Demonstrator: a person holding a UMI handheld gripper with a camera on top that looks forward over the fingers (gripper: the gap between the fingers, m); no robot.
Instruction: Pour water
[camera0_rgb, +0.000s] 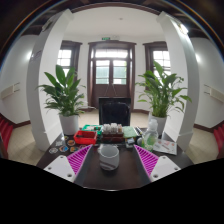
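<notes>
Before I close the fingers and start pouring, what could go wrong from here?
1. The small pale grey cup stands between the open gripper fingers with a gap at each side; an uneven close could nudge or tip it.
2. Red and green items crowd the dark round table just beyond the cup, so a forward swing might knock them.
3. White papers lie near the right finger; spilled water could wet them.

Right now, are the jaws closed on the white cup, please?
No: the white cup stands on the dark table between the open jaws of the gripper, with gaps at both sides.
</notes>
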